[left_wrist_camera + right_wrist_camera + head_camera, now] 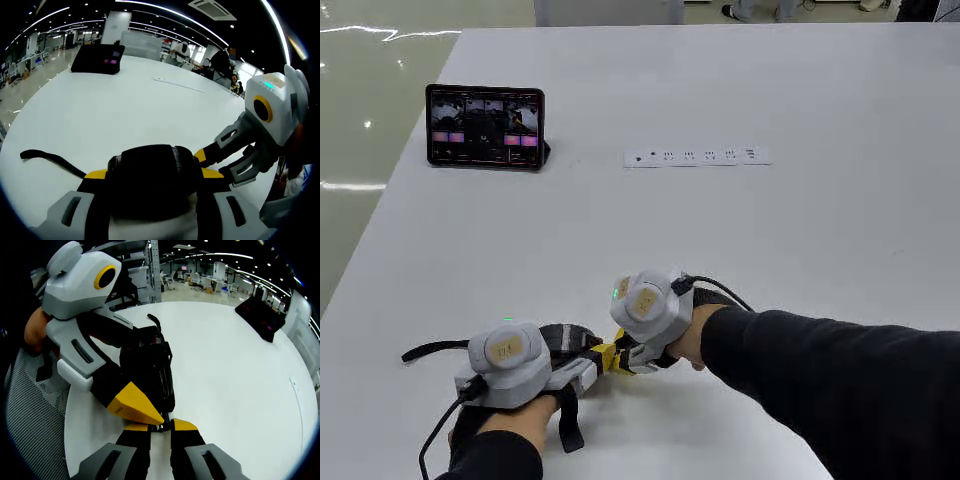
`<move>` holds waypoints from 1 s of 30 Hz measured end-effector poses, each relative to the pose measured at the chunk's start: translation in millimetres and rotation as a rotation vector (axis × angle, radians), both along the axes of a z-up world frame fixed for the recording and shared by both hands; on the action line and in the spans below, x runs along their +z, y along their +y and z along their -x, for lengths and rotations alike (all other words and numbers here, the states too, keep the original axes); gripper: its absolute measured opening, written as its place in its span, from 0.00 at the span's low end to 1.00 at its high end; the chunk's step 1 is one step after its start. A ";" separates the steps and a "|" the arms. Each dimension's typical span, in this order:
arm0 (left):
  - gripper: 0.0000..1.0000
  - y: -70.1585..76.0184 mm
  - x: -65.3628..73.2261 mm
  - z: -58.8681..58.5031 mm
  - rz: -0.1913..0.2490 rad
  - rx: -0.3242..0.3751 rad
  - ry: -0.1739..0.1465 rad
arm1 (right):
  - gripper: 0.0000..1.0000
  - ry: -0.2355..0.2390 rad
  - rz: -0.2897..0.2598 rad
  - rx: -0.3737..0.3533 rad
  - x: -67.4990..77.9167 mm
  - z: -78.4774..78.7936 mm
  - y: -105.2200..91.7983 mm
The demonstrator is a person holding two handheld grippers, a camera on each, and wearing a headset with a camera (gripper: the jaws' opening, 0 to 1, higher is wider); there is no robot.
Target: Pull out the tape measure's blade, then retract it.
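A black tape measure (568, 338) lies on the white table (720, 230) near its front edge. My left gripper (582, 356) is shut on the case (150, 175), with its yellow pads (98, 174) pressed to both sides. A black wrist strap (47, 159) trails left from the case. My right gripper (161, 428) meets the case (147, 365) head on. Its jaws are closed on the small metal blade tab (163, 427) at the case's mouth. In the left gripper view the right gripper (210, 162) reaches in from the right. No length of blade is out.
A tablet (485, 125) stands propped at the back left, its screen lit. A white power strip (697, 156) lies flat at the table's middle back. The table's left edge (380, 210) drops to a glossy floor. Bare tabletop stretches ahead and to the right.
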State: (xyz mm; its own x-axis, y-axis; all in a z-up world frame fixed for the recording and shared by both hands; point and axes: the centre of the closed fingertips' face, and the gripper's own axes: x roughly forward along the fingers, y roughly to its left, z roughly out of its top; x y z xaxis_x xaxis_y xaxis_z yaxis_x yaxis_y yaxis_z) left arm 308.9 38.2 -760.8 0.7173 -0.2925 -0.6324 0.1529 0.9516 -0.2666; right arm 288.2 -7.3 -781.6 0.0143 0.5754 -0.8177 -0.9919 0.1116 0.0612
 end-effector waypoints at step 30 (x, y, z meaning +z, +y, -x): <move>0.67 0.7 3.5 -3.4 -0.003 0.020 -0.043 | 0.16 -0.018 0.026 -0.022 4.3 -1.6 -10.2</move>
State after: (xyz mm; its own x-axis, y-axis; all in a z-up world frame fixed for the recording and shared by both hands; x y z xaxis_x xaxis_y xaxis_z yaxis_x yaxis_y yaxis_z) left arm 312.2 38.9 -757.3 0.7497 -0.2763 -0.6014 0.1453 0.9552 -0.2578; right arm 289.9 -17.5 -777.3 0.0421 0.5532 -0.8320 -0.9900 0.1351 0.0397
